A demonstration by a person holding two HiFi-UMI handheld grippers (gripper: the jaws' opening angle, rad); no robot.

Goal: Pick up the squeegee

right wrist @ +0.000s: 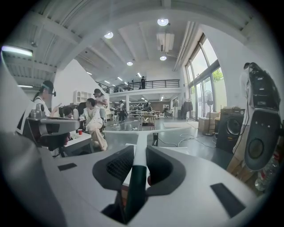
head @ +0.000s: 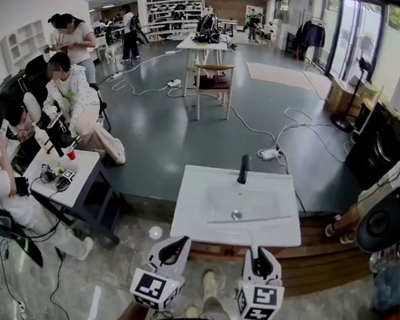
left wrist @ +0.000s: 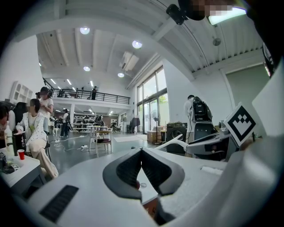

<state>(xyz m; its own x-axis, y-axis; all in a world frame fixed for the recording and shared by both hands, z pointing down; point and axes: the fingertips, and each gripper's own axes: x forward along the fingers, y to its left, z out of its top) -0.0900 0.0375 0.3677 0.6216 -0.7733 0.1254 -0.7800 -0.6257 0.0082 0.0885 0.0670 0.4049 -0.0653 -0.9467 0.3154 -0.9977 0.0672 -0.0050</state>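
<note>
Right hand-held gripper (right wrist: 140, 153): jaws partly closed and clamped on the squeegee's (right wrist: 138, 146) slim handle. That's a real grip, with the pads pressing both sides.
Left hand-held gripper (left wrist: 141, 153): jaw tips meet and there's nothing between them. It hangs just beside the right one at the near edge of the sink (head: 189, 223).
Squeegee location: the handle runs forward out of the right jaws and the long blade lies crosswise over the white basin, short of the black faucet (head: 243, 169). I can't tell whether the blade is clear of the basin or resting on it.
Task progress: looks like the grasp is made. What's left, by my read, is carrying it up and away.
Risk, pivot: the blade sits well ahead of the pads on a thin handle, so a quick swing could make it droop or twist in the grip.
Risk, snag: one end of the wide blade could catch the sink rim or the faucet if it's lifted at a tilt.
Risk, slip: the handle looks smooth, so a light squeeze may let it slide out.
</note>
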